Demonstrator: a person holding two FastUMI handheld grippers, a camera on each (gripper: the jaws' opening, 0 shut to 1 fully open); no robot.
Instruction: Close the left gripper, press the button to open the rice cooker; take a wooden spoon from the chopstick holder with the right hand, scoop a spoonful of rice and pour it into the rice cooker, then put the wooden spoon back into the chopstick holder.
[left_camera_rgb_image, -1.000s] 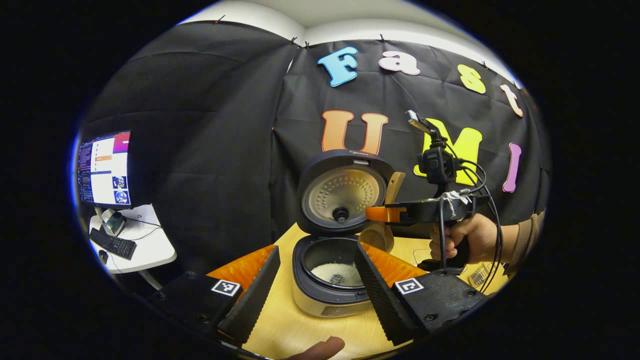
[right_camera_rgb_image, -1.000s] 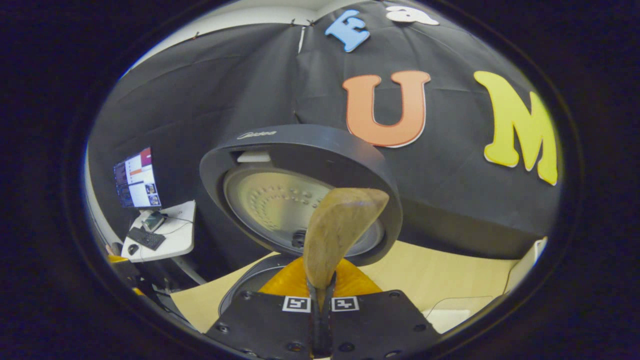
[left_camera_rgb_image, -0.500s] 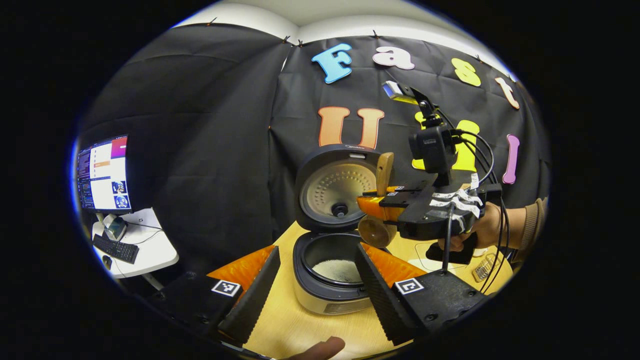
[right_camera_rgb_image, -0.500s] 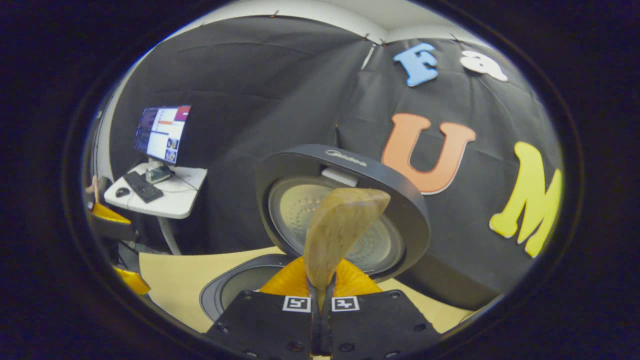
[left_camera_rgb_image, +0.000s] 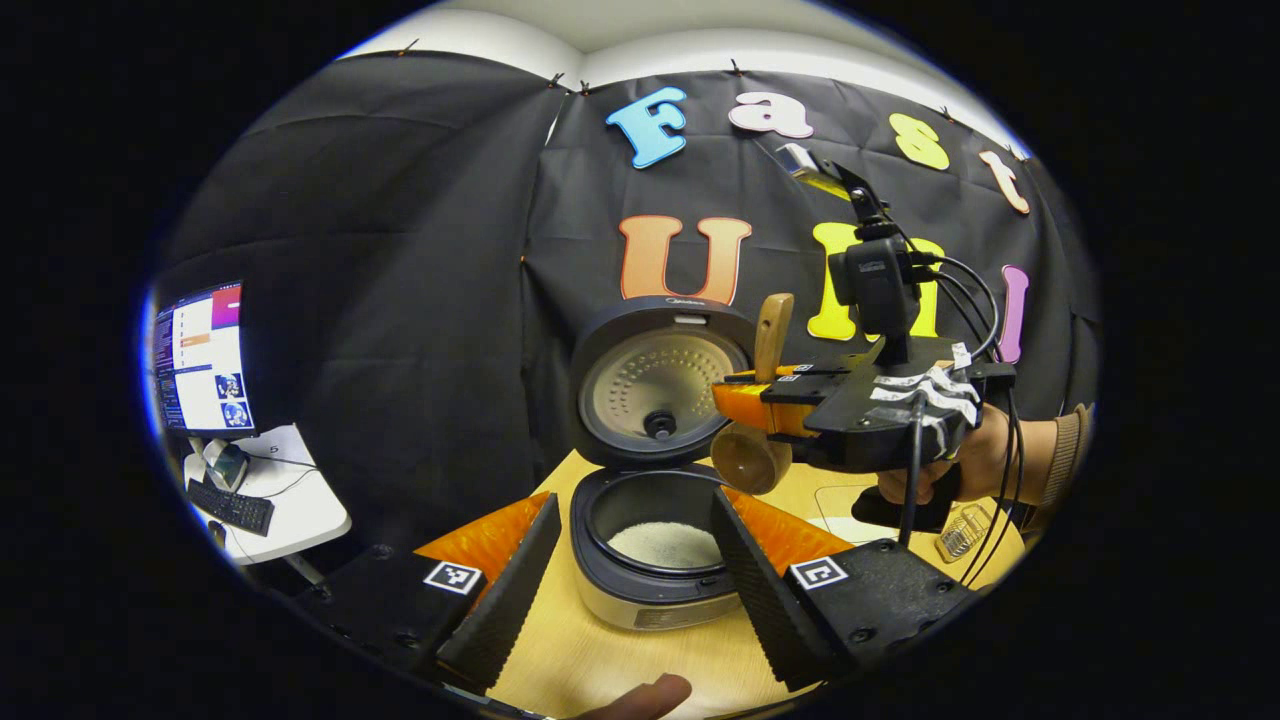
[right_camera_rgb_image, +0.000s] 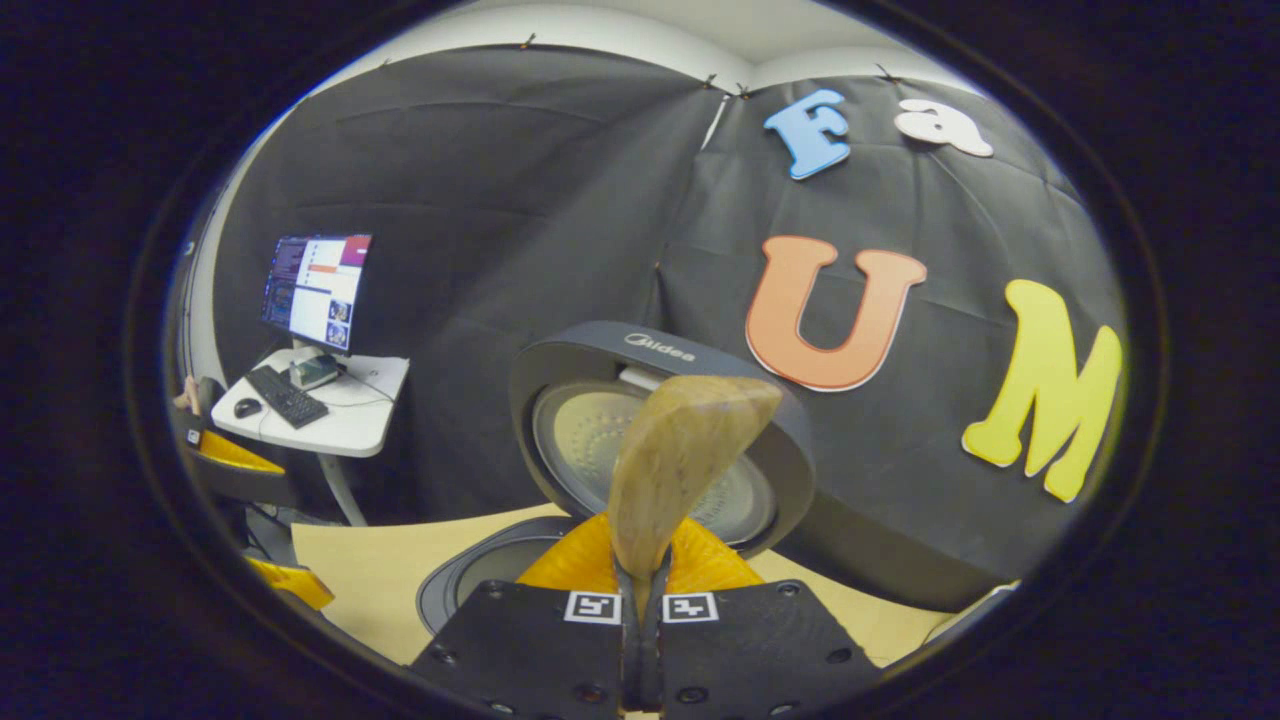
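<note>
The rice cooker (left_camera_rgb_image: 650, 590) stands open on the wooden table, its lid (left_camera_rgb_image: 660, 385) upright and white rice (left_camera_rgb_image: 665, 545) in the pot. My left gripper (left_camera_rgb_image: 630, 585) is open, its fingers (left_camera_rgb_image: 505, 590) on either side of the cooker's front, apart from it. A hand holds my right gripper (left_camera_rgb_image: 765, 405) above the pot's right rim. It is shut on the wooden spoon (left_camera_rgb_image: 772, 335), handle up and bowl (left_camera_rgb_image: 748, 460) hanging below, with no rice seen in it. In the right gripper view my right gripper (right_camera_rgb_image: 640, 600) clamps the spoon (right_camera_rgb_image: 680, 460) in front of the lid (right_camera_rgb_image: 580, 350).
A small wire holder (left_camera_rgb_image: 960, 535) sits on the table (left_camera_rgb_image: 600, 660) at the right, behind the hand (left_camera_rgb_image: 985, 465). A monitor (left_camera_rgb_image: 200, 360) and keyboard stand on a white desk (left_camera_rgb_image: 290, 510) at the far left. The black cloth wall closes the back.
My right gripper has rolled from lying on its side to level and risen a little, bringing the spoon's handle upright. The cooker stays open and my left gripper has barely moved.
</note>
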